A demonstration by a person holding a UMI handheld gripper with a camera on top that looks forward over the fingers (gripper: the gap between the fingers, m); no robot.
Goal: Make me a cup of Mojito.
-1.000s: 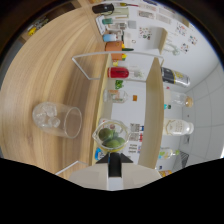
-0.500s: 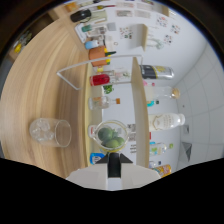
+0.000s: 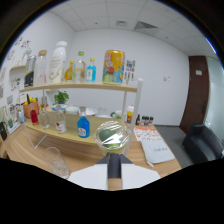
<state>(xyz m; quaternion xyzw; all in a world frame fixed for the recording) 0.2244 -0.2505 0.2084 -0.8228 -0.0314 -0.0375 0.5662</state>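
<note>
We see a clear glass (image 3: 111, 136) with green lime pieces (image 3: 109, 138) inside it, above the black and white hand-held gripper (image 3: 114, 167). A second clear glass (image 3: 56, 161) stands on the pale wood bench (image 3: 22, 150). On the light wooden shelf (image 3: 80, 87) we find a yellow can (image 3: 114, 66) with green and red print, a white bottle (image 3: 58, 62) and a blue bottle (image 3: 91, 70). Lower, we see a blue bottle (image 3: 83, 127), a red one (image 3: 34, 116), and a green plant (image 3: 61, 97). The walls are white, the door (image 3: 197, 90) dark brown.
</note>
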